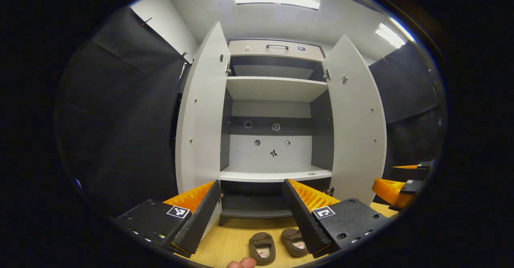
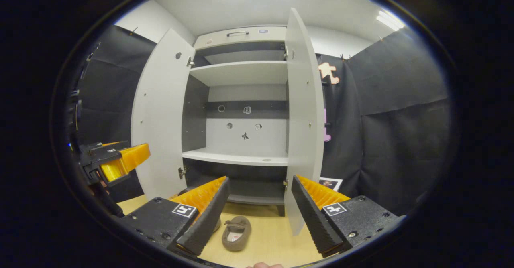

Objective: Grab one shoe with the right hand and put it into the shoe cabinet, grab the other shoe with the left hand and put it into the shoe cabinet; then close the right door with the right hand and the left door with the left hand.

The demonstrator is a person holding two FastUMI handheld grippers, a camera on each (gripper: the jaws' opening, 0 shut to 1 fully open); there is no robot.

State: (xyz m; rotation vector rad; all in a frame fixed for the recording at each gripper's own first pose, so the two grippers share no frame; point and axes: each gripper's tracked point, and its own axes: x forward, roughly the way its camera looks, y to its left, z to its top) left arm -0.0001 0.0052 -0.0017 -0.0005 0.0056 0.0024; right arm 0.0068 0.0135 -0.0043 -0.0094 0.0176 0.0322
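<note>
Two brown slipper-like shoes lie side by side on the wooden floor before the open cabinet: one shoe (image 1: 262, 248) and the other shoe (image 1: 294, 242). My left gripper (image 1: 252, 185) hangs open above them, holding nothing. In the right gripper view one shoe (image 2: 237, 228) lies in plain sight, and its partner (image 2: 217, 224) is mostly hidden behind my finger. My right gripper (image 2: 261, 179) is open and holds nothing. The white shoe cabinet (image 1: 275, 175) has its left door (image 1: 200, 119) and right door (image 1: 355, 127) swung wide.
The cabinet's lower shelf (image 2: 237, 157) and the shelf above it are bare. The right gripper (image 1: 397, 179) shows off to the right of the right door, the left gripper (image 2: 122, 153) left of the left door (image 2: 158, 119). Black cloth walls flank the cabinet.
</note>
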